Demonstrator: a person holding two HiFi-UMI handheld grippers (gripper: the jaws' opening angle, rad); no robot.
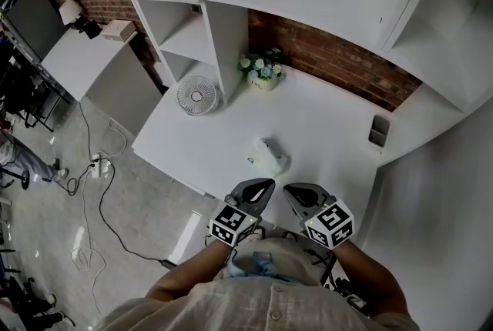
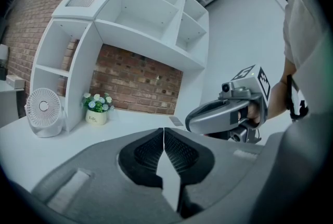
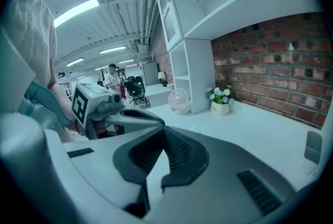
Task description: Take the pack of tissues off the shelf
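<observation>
Near the tabletop's (image 1: 331,129) front edge lies the pack of tissues (image 1: 269,156), off the shelf, just ahead of left gripper (image 1: 266,185) and right gripper (image 1: 290,190). Both have jaws pressed together, nothing between. Fan (image 1: 197,95) sits at back-left corner, flower pot (image 1: 263,69) by back edge.

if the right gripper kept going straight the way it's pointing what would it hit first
Most likely the tissue pack on the desk: the right gripper, shut and empty, aims up-left at it in the head view. The left gripper tip sits close beside that line; depth is unclear.
</observation>
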